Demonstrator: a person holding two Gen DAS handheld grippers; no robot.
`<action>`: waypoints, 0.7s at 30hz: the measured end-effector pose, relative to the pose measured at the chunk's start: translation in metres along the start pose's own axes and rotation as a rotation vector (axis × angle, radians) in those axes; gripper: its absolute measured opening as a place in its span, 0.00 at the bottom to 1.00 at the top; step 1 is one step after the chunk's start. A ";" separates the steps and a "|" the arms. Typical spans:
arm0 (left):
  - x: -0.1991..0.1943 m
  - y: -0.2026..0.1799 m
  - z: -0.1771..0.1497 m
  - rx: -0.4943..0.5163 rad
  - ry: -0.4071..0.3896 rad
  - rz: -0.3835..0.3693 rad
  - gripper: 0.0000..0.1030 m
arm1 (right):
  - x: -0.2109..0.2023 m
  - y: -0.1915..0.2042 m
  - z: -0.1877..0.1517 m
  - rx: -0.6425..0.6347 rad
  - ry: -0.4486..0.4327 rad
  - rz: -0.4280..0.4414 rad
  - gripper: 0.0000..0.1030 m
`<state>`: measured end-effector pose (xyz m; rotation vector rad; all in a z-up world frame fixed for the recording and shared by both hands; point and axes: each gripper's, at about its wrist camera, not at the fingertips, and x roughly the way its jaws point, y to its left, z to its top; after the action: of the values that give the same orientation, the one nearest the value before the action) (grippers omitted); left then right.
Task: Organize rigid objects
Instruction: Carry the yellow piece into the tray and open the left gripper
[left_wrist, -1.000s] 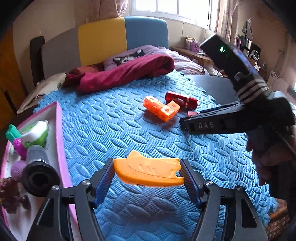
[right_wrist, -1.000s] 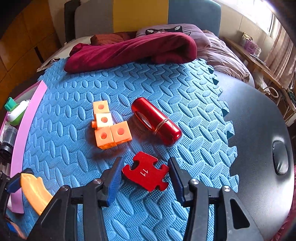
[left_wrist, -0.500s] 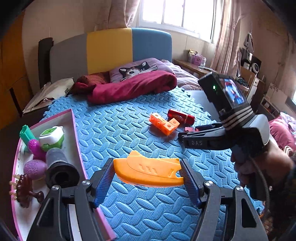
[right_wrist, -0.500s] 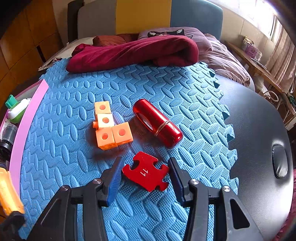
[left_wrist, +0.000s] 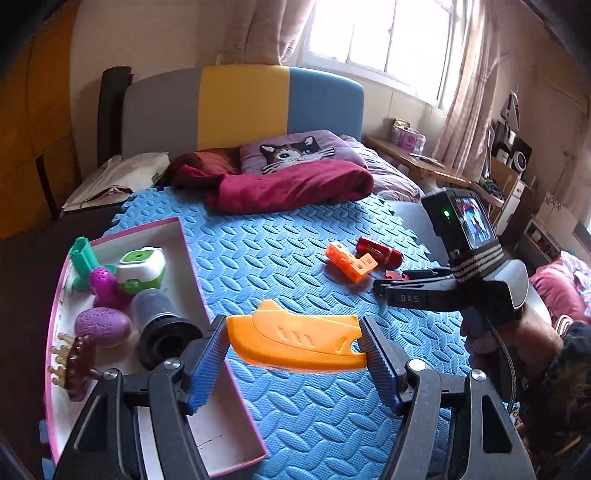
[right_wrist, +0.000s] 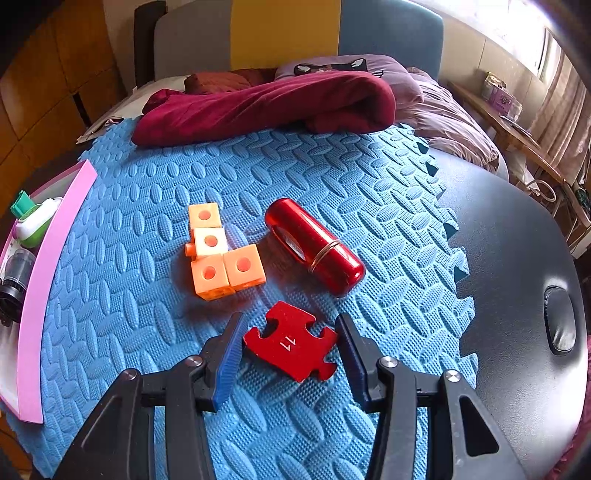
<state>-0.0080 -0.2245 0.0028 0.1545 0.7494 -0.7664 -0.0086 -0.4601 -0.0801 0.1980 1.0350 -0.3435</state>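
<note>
Blue foam mat over my dark desk, bed behind, left gripper clamping orange boat piece beside pink tray, right gripper straddling red puzzle piece, pad contact unclear.

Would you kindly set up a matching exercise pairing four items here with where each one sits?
1. orange plastic boat-shaped piece
2. flat red puzzle piece
3. purple speckled egg
4. shiny red metal capsule

A. inside the pink-rimmed tray
B. lying free on the blue foam mat
C. between the right gripper fingers
D. between the left gripper fingers

Pairs: 1-D, 2-C, 3-A, 4-B
</note>
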 end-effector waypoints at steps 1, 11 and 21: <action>-0.003 0.004 0.000 -0.010 -0.002 -0.001 0.69 | 0.000 0.000 0.000 -0.003 -0.003 -0.002 0.49; -0.043 0.090 -0.018 -0.170 -0.011 0.079 0.69 | -0.002 0.002 -0.001 -0.020 -0.013 -0.014 0.48; -0.051 0.143 -0.069 -0.276 0.080 0.162 0.69 | -0.003 0.003 -0.001 -0.027 -0.017 -0.021 0.48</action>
<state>0.0258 -0.0651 -0.0334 -0.0039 0.8988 -0.4993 -0.0100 -0.4567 -0.0780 0.1600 1.0253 -0.3500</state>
